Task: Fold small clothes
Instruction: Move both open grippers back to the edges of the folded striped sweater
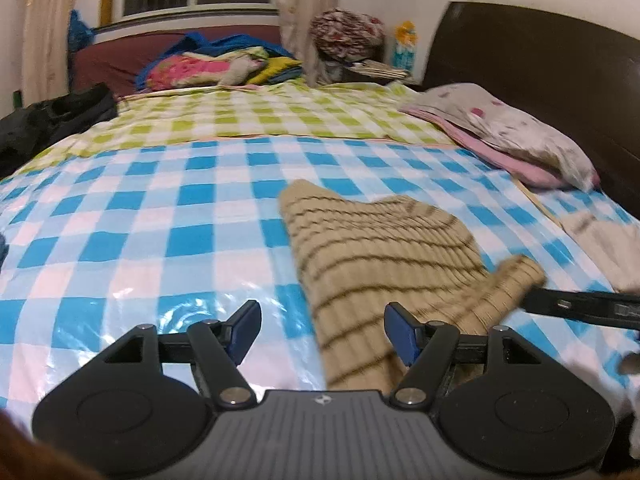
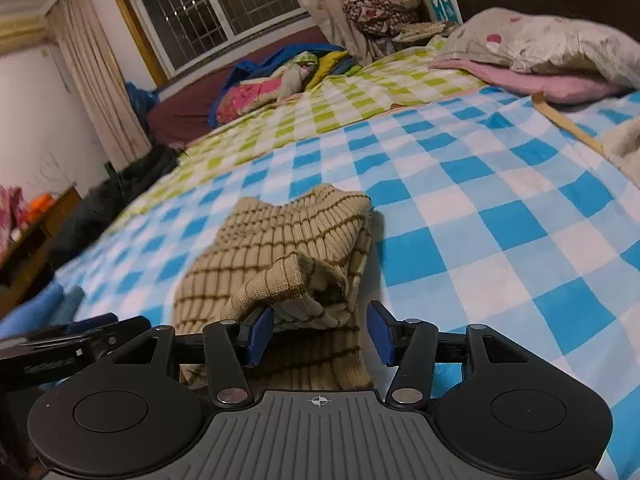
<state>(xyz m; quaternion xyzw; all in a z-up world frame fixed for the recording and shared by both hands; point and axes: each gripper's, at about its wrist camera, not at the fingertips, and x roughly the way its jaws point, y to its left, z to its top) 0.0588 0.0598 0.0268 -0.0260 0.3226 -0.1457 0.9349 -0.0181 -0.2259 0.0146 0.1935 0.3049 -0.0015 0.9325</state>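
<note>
Striped sweater (image 2: 280,248) bunched on checked sheet (image 1: 140,220); left gripper (image 1: 322,330), right gripper (image 2: 318,330) spread wide, gripping nothing; pillow (image 1: 516,128) at two o'clock.

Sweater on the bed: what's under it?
The sweater lies on a blue-checked sheet. Whatever lies beneath its folds is hidden.

We see a bed (image 1: 120,220) with blue-checked and green-checked sheets (image 1: 248,116), a spotted pillow (image 2: 552,40) near the headboard (image 1: 540,52), and a barred window (image 2: 216,4).
</note>
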